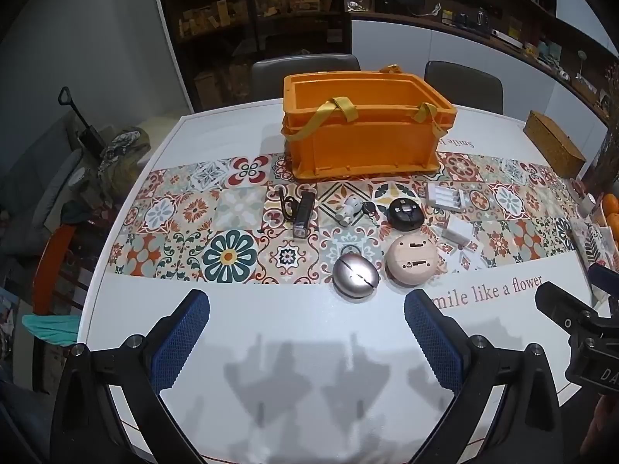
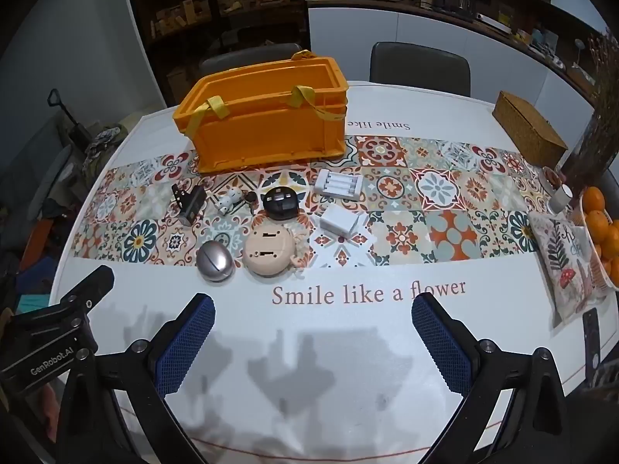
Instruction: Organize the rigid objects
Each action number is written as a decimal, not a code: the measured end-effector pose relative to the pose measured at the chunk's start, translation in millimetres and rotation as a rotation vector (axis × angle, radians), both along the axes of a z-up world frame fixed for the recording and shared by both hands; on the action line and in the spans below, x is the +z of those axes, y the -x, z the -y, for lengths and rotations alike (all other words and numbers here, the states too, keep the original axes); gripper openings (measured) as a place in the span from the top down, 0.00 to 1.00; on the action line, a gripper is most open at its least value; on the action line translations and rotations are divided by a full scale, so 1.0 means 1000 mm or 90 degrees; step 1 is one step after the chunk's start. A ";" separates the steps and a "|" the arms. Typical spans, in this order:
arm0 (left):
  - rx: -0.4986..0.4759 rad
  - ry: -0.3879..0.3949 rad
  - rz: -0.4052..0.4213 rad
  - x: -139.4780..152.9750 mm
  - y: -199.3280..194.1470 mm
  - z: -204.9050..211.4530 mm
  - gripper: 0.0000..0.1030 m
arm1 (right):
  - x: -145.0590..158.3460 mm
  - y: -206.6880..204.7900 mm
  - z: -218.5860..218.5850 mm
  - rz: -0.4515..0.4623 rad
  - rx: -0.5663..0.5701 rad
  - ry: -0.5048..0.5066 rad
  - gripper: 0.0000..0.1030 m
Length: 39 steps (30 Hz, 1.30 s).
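Observation:
An orange crate with yellow straps stands at the table's far middle. In front of it lie a black flashlight, a small white toy with keys, a black round device, a white battery charger, a white box, a beige round device and a silver egg-shaped case. My left gripper and right gripper are open and empty, above the near table.
A wicker box stands at the far right. A bowl of oranges, a patterned cushion and a small jar sit at the right edge. Two chairs stand behind the table. The tiled runner crosses the table.

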State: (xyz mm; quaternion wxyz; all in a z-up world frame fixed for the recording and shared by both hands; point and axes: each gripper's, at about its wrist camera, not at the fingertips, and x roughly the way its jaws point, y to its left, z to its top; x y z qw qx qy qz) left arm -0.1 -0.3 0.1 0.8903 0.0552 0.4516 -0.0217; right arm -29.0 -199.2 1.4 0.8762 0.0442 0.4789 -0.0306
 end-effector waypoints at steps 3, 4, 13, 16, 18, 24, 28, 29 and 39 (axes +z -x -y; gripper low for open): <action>0.000 -0.001 -0.002 0.000 -0.001 0.000 0.00 | 0.000 0.000 0.000 0.003 0.000 -0.002 0.01; 0.001 -0.003 -0.002 -0.001 -0.001 0.001 0.00 | 0.000 0.000 0.001 0.003 0.000 -0.003 0.01; 0.010 -0.006 0.000 0.003 -0.004 -0.007 0.00 | -0.001 -0.003 0.001 0.000 0.001 -0.004 0.00; 0.010 -0.007 0.001 0.002 -0.003 -0.007 0.00 | -0.001 -0.004 0.001 0.000 0.002 -0.005 0.00; 0.009 -0.006 0.000 0.001 -0.004 -0.008 0.00 | -0.002 -0.004 0.001 -0.001 0.003 -0.004 0.01; 0.010 -0.007 0.001 0.001 -0.003 -0.005 0.00 | -0.002 -0.006 0.001 -0.002 0.002 -0.004 0.00; 0.012 -0.007 0.000 -0.001 -0.002 -0.005 0.00 | -0.002 -0.006 0.001 -0.003 0.002 -0.005 0.01; 0.011 -0.007 0.000 -0.001 -0.002 -0.006 0.00 | -0.002 -0.006 0.001 -0.004 0.002 -0.005 0.00; 0.013 -0.007 0.001 -0.001 -0.003 -0.004 0.00 | -0.002 -0.009 0.001 -0.004 0.002 -0.006 0.01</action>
